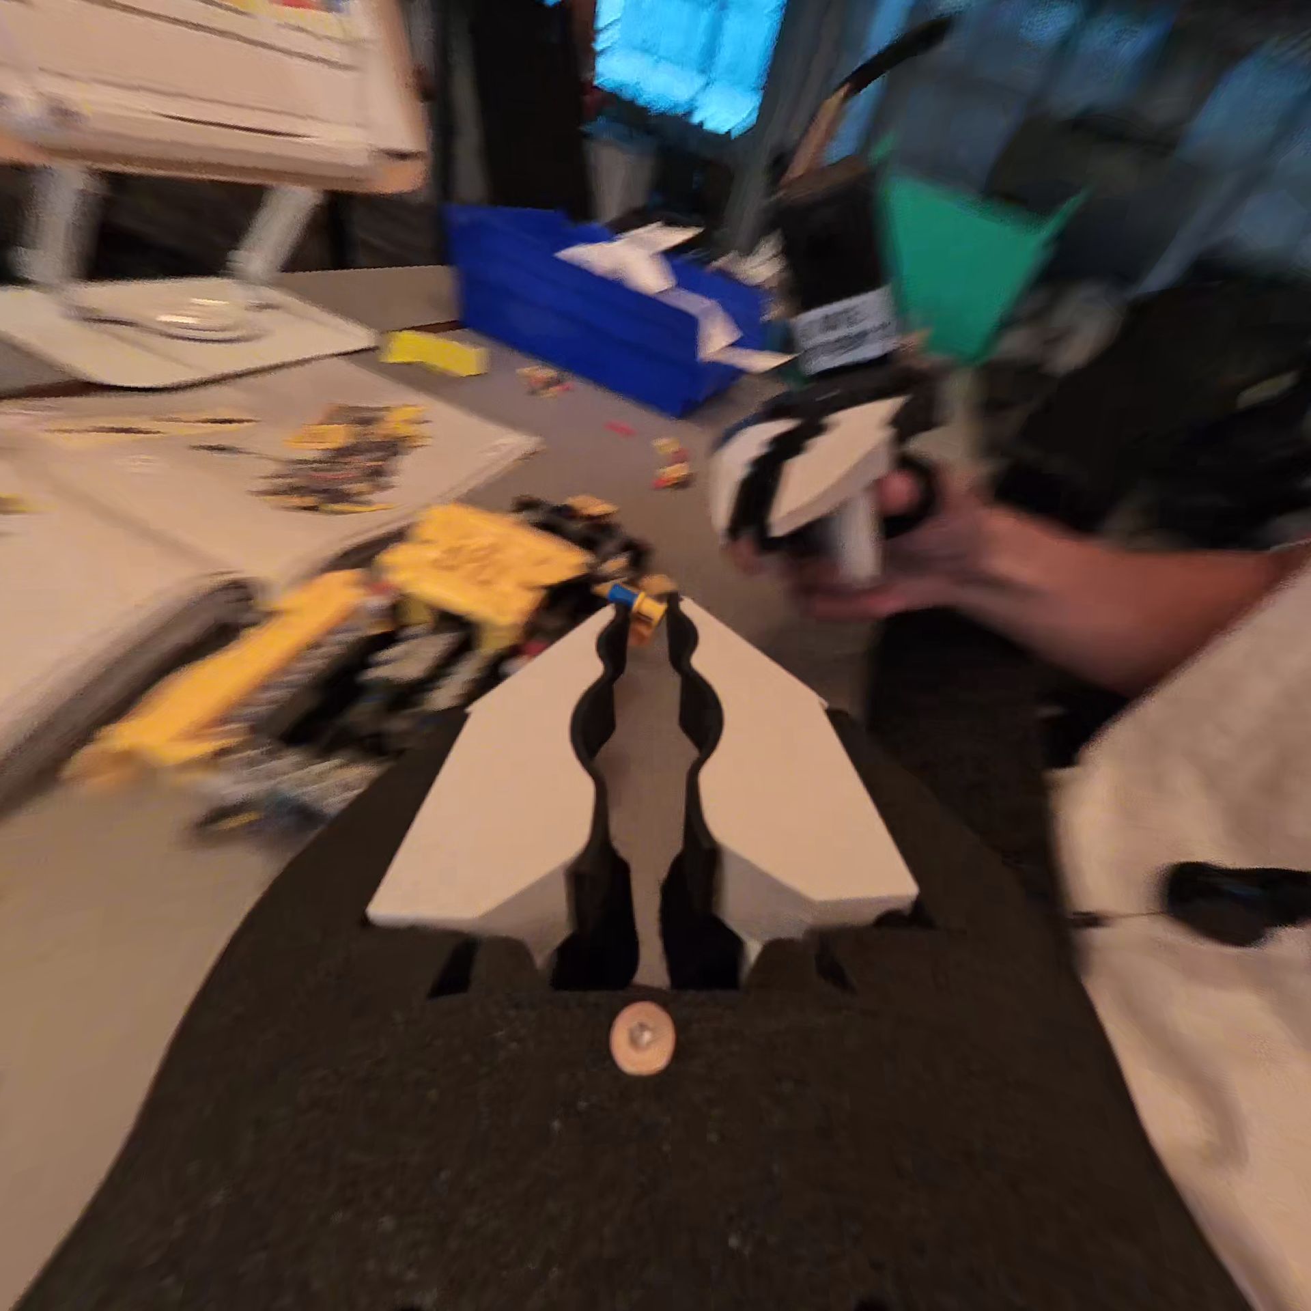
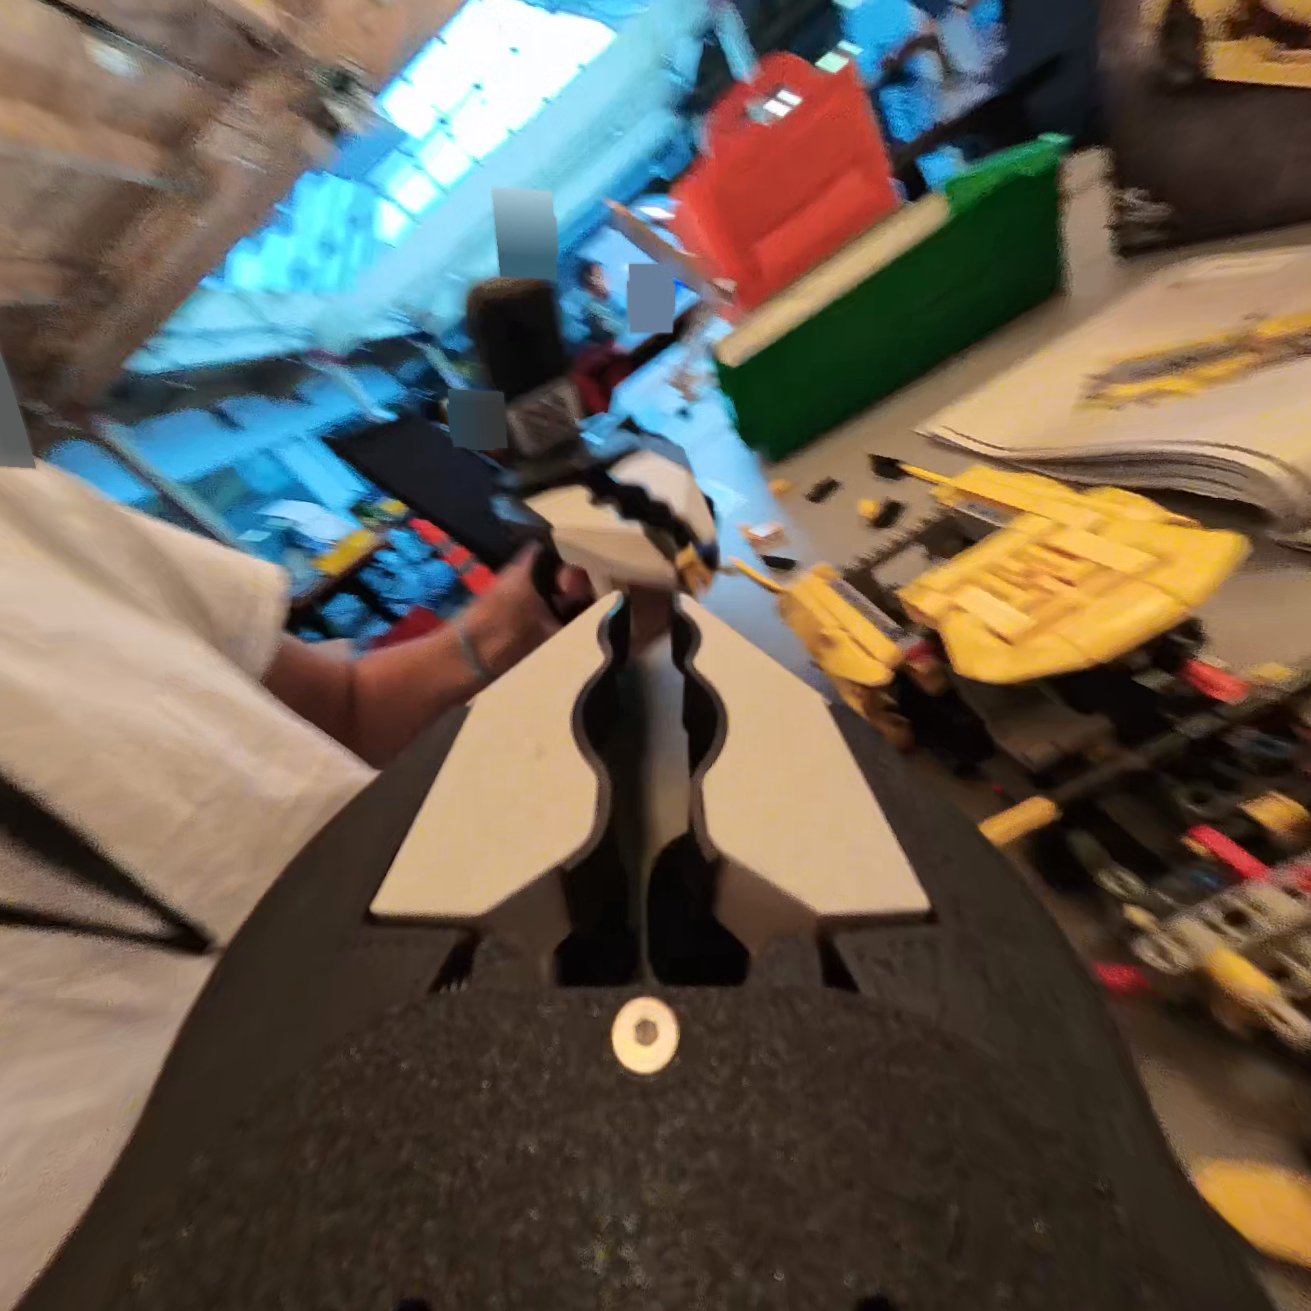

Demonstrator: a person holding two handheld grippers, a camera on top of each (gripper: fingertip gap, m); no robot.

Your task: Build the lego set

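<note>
The left gripper (image 1: 642, 610) pinches a small yellow-and-blue piece (image 1: 636, 603) at the very tips of its fingers. The right gripper (image 2: 649, 610) has its fingers drawn narrow with a slim gap and nothing visible between them.

The half-built yellow and black model (image 1: 454, 567) lies on the grey surface (image 1: 106, 958) just beyond and left of the left gripper's tips, with an open instruction booklet (image 1: 284, 454) on its far side. A few loose pieces (image 1: 670, 465) sit farther off, near a blue bin (image 1: 603, 319).

The held piece looks light, hard and smooth, so it could twist or pop out of a tip grip. The model is probably stiff but likely to shed parts if pushed hard; the black frame under the yellow panels looks the safer place to steady it.

Open room lies on the near surface. The booklet and bin crowd the far side, and the two grippers are near each other.
</note>
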